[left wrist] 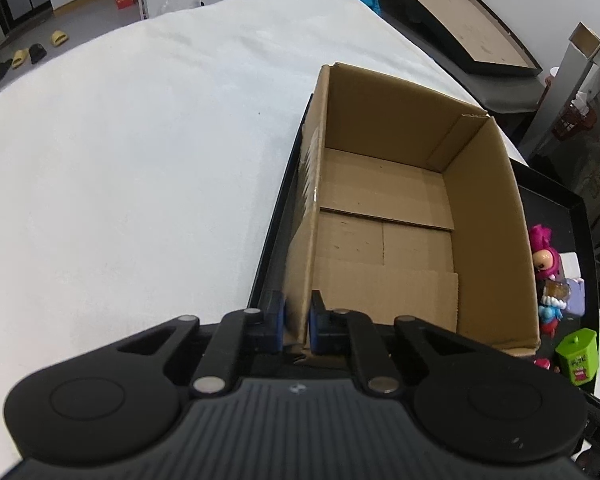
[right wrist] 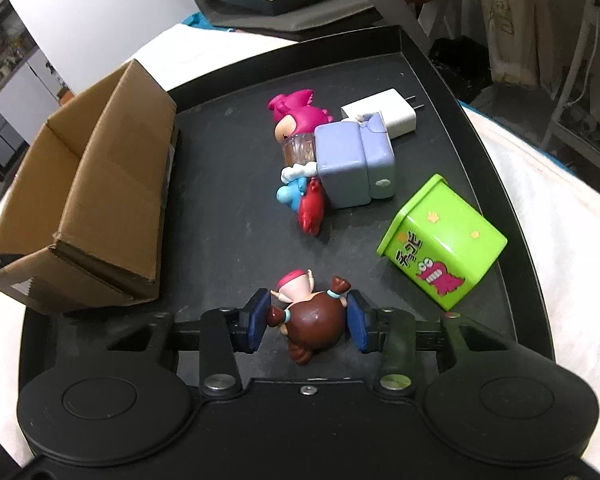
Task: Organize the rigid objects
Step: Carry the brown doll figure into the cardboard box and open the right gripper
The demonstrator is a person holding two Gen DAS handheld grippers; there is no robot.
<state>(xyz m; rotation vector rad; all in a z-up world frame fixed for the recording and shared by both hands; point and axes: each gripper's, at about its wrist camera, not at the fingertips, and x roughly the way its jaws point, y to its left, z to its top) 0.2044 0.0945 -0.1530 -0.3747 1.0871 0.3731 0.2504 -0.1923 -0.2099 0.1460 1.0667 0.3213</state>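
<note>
While the left gripper (left wrist: 297, 326) pinches the cardboard box (left wrist: 384, 216) wall, the right gripper (right wrist: 309, 322) clamps a brown-haired doll (right wrist: 310, 318); its face is hidden, the green box (right wrist: 444, 244) at two o'clock.

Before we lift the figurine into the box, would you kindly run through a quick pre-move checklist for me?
1. Right gripper jaws closed on the brown-haired figurine: ok; both pads touch it.
2. Left gripper jaws clamp the cardboard box near wall: ok.
3. Box interior free to receive: ok; nothing inside.
4. Path from figurine to box clear on the black tray: ok.
5. Green box close beside the right gripper, may get nudged: cannot tell.
6. Grip firm enough for lifting: cannot tell.
</note>
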